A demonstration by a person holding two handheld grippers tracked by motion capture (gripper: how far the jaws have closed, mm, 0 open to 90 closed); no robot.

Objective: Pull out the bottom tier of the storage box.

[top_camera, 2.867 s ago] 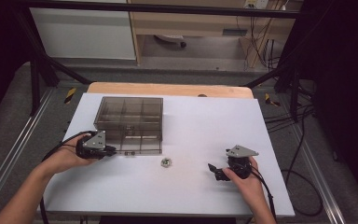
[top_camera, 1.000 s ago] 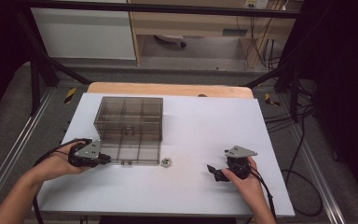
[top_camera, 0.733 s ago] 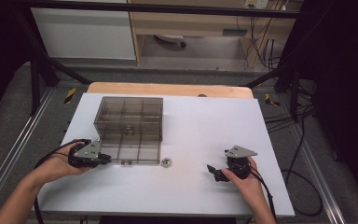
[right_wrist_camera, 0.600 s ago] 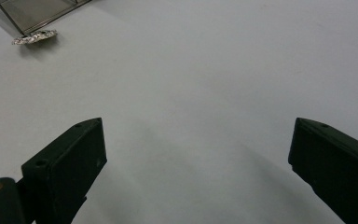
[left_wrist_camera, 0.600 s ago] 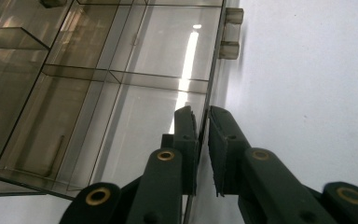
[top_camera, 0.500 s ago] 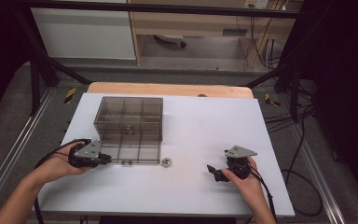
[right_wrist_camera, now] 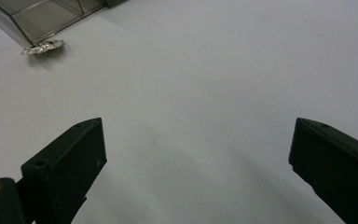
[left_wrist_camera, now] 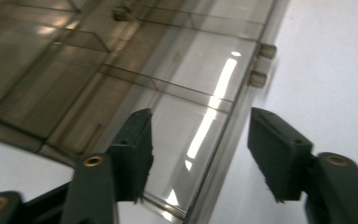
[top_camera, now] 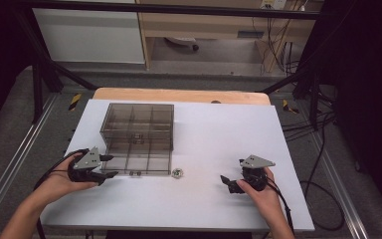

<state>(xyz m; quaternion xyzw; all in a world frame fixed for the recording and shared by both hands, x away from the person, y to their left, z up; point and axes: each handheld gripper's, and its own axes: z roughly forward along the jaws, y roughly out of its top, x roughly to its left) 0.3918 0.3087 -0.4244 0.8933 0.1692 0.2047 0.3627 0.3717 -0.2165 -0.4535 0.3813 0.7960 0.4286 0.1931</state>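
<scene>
**Left gripper lets go at the box's near corner**

Nearest the person, two hand-held grippers rest low over a smooth matte white table [top_camera: 199, 209]. The left gripper [top_camera: 110, 166] sits at the near left corner of a clear smoky-grey plastic organiser box [top_camera: 138, 137]. Its jaws have just been opening. In the left gripper view the two black, blocky jaws stand apart on either side of the box's front edge, their pads [left_wrist_camera: 140, 154] off the plastic, so nothing is gripped. Compared with a second ago, the hand has barely shifted; only the jaws have parted. I judge that a hold on the box's edge or lid has been released, and the next step with the box can begin.

To the right of the box and well apart from it, the right gripper [top_camera: 227, 182] hovers with its jaws spread wide and only bare table between them.

Just beside the box's near right corner lies a small, round, glittery metal piece [top_camera: 177, 173], perhaps a ring or a toothed washer.

The box itself is square, hard and glossy, with thin dividers forming a grid of compartments. Two small hinge or latch tabs [left_wrist_camera: 260, 65] stick out from its near edge. One compartment holds a small dark item [top_camera: 137, 138], too small to tell.
</scene>
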